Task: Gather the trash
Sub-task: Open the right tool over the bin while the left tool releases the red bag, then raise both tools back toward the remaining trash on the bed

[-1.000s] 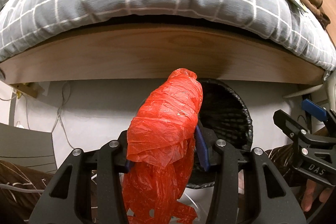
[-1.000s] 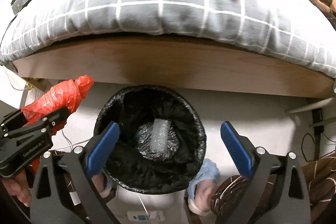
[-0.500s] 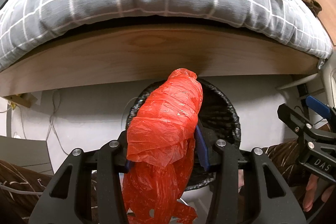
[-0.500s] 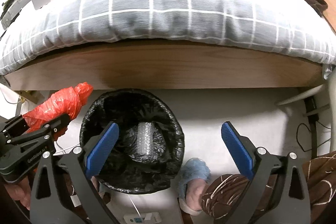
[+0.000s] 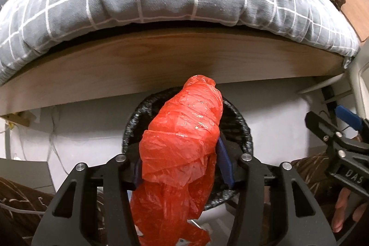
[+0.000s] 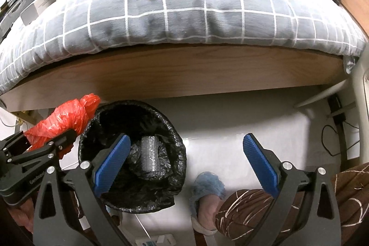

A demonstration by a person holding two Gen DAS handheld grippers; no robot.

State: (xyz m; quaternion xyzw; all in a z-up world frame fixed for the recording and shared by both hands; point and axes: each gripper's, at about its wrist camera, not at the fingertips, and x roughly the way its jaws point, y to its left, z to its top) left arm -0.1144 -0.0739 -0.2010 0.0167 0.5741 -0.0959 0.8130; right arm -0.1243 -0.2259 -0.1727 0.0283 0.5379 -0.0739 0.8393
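Bed frame point(image 5: 175, 61): we see its wooden side rail behind the bin.
Trash bin point(image 6: 131, 149): black-lined, on the floor beside the bed; we see a bubble-wrap roll point(image 6: 150, 153) inside.
Red plastic bag point(image 5: 182, 140): bunched, over the bin's rim in our left wrist view.
Left gripper point(image 5: 182, 165): we have it clamped on the red bag.
Right gripper point(image 6: 186, 158): spread wide, holding nothing.
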